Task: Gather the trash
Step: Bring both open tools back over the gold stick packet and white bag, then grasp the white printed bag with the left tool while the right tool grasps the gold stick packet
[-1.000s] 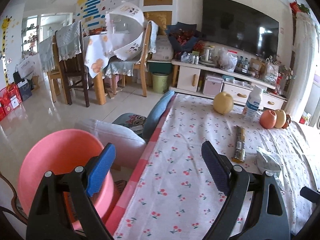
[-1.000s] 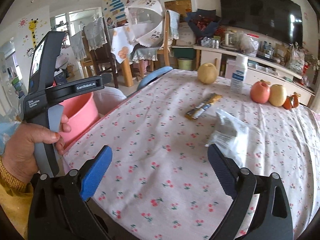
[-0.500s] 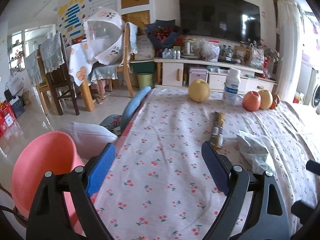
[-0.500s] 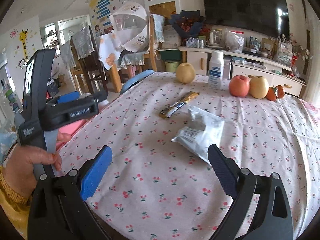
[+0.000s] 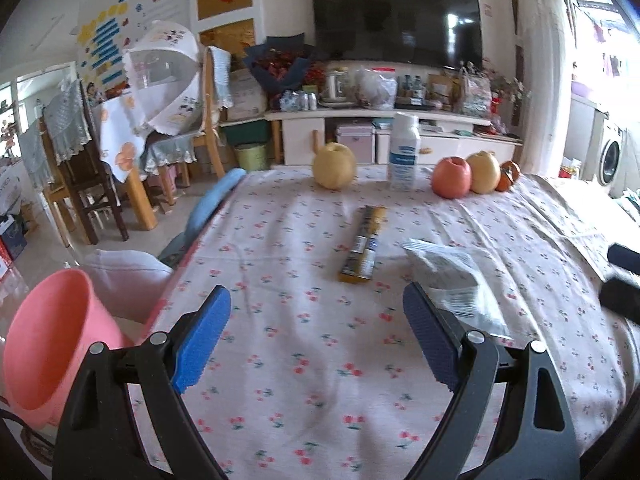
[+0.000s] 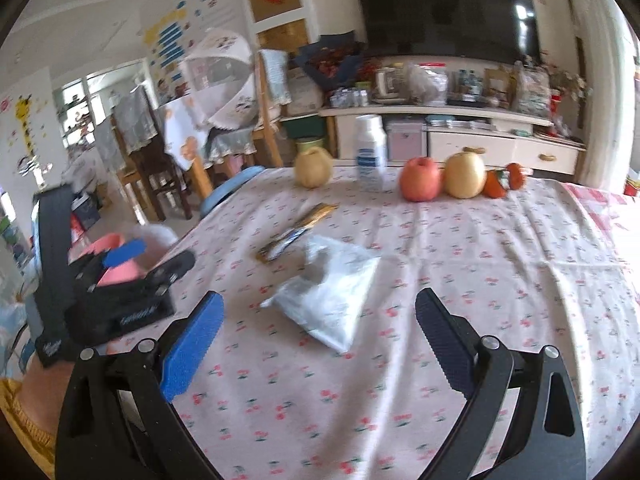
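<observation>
Both wide-open, empty grippers, left gripper (image 5: pixel 316 336) and right gripper (image 6: pixel 320 340), face a crumpled clear plastic wrapper (image 6: pixel 328 292) on the cherry-print tablecloth (image 6: pixel 460 264); the right should straddle its crinkled middle, then pinch firmly.

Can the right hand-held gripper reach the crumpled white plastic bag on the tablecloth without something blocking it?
Probably yes: the right hand-held gripper is open, the crumpled white plastic bag lies just ahead, and only bare cherry-print tablecloth lies between.

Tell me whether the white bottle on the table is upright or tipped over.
Upright. The white bottle stands on its base at the table's far side, cap uppermost, between the yellow pear and the red apple.
</observation>
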The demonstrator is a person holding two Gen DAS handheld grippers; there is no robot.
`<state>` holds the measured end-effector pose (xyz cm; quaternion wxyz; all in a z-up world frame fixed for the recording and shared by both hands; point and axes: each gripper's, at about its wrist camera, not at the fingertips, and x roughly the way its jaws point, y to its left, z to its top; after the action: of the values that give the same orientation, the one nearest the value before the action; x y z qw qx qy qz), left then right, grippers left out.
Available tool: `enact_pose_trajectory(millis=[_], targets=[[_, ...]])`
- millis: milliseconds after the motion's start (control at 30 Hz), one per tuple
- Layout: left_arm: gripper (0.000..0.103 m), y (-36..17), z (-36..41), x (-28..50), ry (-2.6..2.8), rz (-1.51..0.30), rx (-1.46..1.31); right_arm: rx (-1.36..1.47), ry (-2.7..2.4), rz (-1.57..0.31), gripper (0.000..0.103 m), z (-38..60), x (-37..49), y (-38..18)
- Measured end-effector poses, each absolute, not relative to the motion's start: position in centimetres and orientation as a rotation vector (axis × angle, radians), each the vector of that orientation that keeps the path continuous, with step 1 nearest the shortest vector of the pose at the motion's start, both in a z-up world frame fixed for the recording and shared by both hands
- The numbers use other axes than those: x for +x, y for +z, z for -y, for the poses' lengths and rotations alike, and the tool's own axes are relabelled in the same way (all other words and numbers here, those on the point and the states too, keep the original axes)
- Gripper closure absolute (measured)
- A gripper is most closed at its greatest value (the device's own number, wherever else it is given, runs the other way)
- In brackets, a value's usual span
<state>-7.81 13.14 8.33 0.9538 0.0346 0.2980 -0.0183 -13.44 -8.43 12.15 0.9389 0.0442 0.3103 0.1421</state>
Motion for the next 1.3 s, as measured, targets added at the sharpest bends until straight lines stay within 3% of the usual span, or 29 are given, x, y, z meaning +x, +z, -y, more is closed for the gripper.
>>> enact_pose_trajectory(millis=[233,600,933,1300], targets=[[0.015,7.8,-9.2,-7.1,-0.212,-0.677,0.04,0.131,0.153,-0.632,0.008,14.1,-11.3,12.0],[0.015,5.0,0.0,-2.4,-0.279,-0.857,0.213,0.272,0.095,-0.7,0.008,18.8,-8.1,10.4],[0.015,2.9,0.5,1.6,-0.212,-0.982,0.198,0.325,0.131,-0.717,0.008,20.0,-7.3,10.5],[0.029,2.3,0.5,1.9,-0.182,-0.981,0.215,0.352,0.156,-0.74,0.008,20.4,-6.9,10.1]])
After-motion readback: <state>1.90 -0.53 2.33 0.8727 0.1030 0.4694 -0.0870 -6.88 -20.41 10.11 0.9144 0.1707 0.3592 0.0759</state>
